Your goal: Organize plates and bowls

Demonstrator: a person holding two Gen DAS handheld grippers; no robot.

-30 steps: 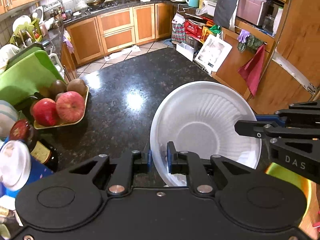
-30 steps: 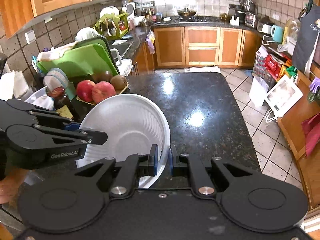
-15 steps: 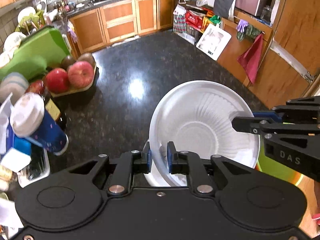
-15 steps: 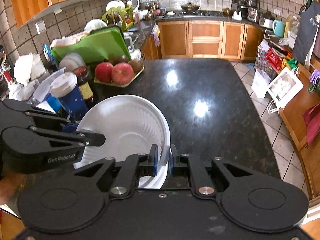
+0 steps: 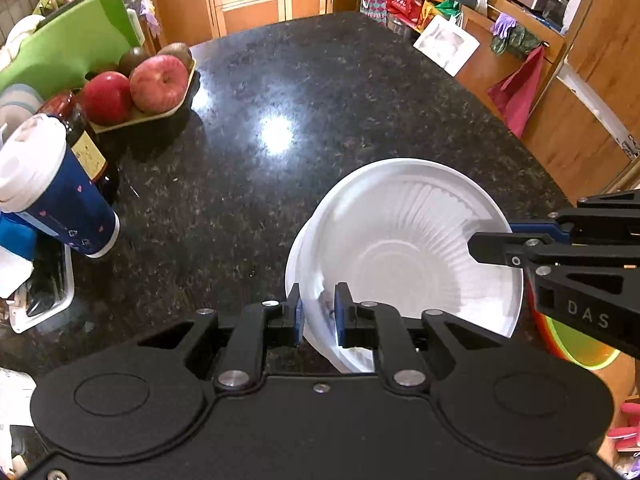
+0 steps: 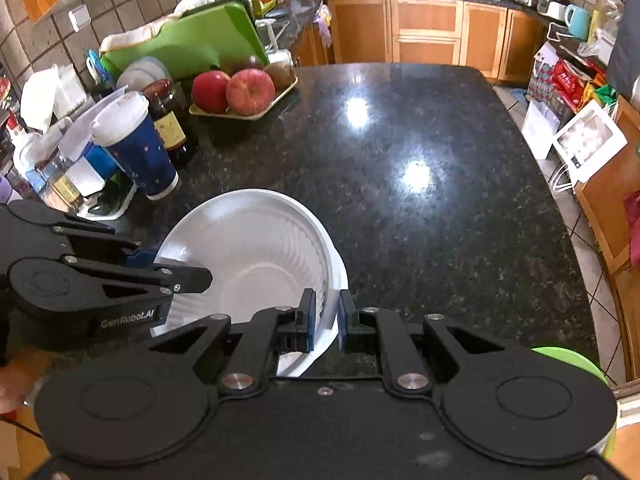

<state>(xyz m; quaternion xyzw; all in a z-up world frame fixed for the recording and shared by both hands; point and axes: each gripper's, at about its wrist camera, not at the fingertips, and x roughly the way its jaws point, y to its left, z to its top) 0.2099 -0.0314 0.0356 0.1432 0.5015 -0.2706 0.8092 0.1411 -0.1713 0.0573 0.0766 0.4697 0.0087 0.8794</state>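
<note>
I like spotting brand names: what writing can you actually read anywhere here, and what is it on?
"DAS": on the right gripper.
"GenRobot.AI": on the left gripper.
Too small or blurred to read: the yellow label on the dark bottle; the red bags on the floor.

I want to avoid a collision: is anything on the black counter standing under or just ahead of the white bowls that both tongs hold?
Nothing visible does. The counter ahead of the white bowls is bare. The blue cup and fruit tray stand off to the side. The spot directly beneath the bowls is hidden.
</note>
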